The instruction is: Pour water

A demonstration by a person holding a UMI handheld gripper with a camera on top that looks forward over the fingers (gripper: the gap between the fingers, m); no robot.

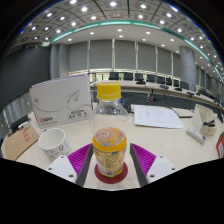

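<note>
Pale tabletop [175, 140], white box [60, 100] toward its left edge. Bottle [110, 135], yellow-capped, upright, clamped between both pads of gripper [111, 168]. White cup [52, 143] left of bottle. Step judged: carry after grasp; next, shift leftward over cup, then tilt.

pale table [170, 140], office desks [150, 88], ceiling lights [112, 4]

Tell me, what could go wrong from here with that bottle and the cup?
The clear plastic bottle with the yellow cap sits between the gripper fingers with its cap on, so tipping it now would pour nothing. The small white cup stands off to one side, so the pour might miss it. The white box and sheet of paper nearby could get wet.
</note>
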